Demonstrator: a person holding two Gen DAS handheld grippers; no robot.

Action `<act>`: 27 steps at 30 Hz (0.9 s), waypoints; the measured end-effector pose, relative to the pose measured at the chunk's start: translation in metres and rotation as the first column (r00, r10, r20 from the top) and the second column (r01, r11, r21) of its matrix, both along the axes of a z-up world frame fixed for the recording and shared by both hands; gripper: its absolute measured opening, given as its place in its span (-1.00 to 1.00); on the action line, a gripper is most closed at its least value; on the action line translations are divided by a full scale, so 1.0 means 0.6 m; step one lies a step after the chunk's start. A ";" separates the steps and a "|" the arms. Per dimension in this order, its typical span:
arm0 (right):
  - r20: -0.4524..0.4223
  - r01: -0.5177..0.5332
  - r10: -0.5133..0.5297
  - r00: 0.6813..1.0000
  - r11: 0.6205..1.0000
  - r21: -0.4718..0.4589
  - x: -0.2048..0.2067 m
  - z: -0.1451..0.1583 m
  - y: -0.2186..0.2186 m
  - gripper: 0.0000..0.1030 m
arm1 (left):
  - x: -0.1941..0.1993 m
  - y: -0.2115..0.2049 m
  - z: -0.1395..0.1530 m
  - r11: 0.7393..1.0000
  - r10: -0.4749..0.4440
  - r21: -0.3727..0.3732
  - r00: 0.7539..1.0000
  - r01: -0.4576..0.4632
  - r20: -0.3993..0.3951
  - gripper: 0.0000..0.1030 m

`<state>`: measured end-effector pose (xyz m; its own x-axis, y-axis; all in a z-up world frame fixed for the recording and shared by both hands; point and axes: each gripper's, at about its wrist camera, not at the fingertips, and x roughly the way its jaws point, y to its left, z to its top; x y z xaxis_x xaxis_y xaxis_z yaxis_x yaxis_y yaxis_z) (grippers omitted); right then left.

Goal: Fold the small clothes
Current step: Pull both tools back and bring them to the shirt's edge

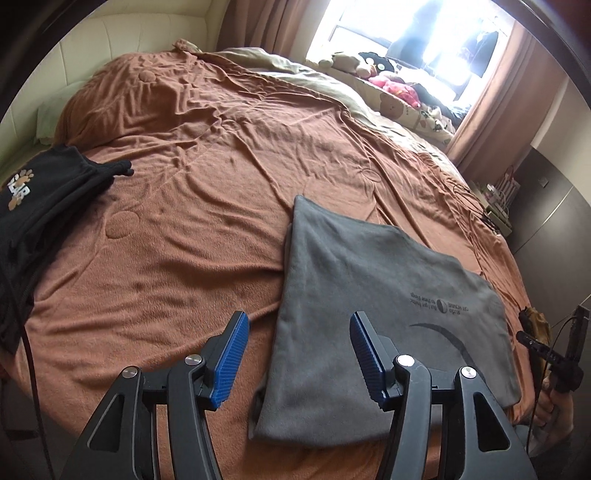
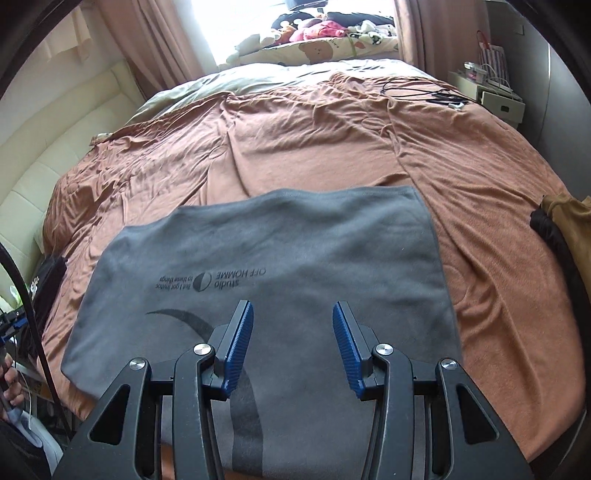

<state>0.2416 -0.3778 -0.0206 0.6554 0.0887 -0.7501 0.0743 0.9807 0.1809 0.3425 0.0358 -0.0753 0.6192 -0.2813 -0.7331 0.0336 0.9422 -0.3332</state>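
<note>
A grey garment (image 1: 369, 288) with dark printed lettering lies flat, folded into a rectangle, on the brown bed cover (image 1: 207, 177). It also fills the near middle of the right wrist view (image 2: 295, 251). My left gripper (image 1: 299, 321) is open and empty, hovering over the garment's left edge. My right gripper (image 2: 293, 310) is open and empty, above the garment's near middle. A black garment (image 1: 40, 199) with a paw print lies at the bed's left edge.
A cream padded headboard (image 2: 55, 147) runs along the left. Stuffed toys and pillows (image 2: 314, 33) lie by the window. Cables (image 2: 424, 90) and a white bedside box (image 2: 495, 96) sit at far right. A tan and black cloth pile (image 2: 565, 229) lies at the right edge.
</note>
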 end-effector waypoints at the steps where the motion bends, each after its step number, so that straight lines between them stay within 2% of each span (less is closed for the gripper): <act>1: -0.005 -0.007 0.007 1.000 1.000 0.004 -0.005 -0.005 0.003 -0.23 | -0.008 -0.006 -0.002 1.000 -0.006 -0.004 1.000 0.006 0.001 0.14; 9: -0.054 0.002 -0.001 0.999 1.000 0.017 -0.034 -0.052 -0.006 -0.33 | -0.052 -0.055 -0.029 0.998 -0.068 -0.015 0.998 0.068 -0.009 0.14; 15: -0.115 0.079 -0.075 0.991 0.996 0.031 -0.057 -0.091 -0.038 -0.33 | -0.073 -0.077 -0.058 0.995 -0.096 -0.025 0.995 0.095 -0.026 0.12; 16: -0.128 0.095 -0.090 0.988 0.995 0.033 -0.059 -0.098 -0.044 -0.33 | -0.075 -0.081 -0.064 0.994 -0.107 -0.029 0.994 0.106 -0.034 0.06; 18: -0.125 0.104 -0.098 0.987 0.994 0.041 -0.065 -0.102 -0.052 -0.39 | -0.077 -0.088 -0.077 0.992 -0.121 -0.026 0.992 0.120 -0.045 0.03; 22: -0.114 0.112 -0.109 0.988 0.993 0.021 -0.075 -0.097 -0.053 -0.51 | -0.073 -0.093 -0.103 0.993 -0.118 -0.018 0.989 0.117 -0.084 -0.13; 27: -0.112 0.147 -0.144 0.983 0.989 0.022 -0.109 -0.106 -0.058 -0.52 | -0.077 -0.078 -0.124 0.997 -0.079 0.018 0.991 0.081 -0.105 -0.13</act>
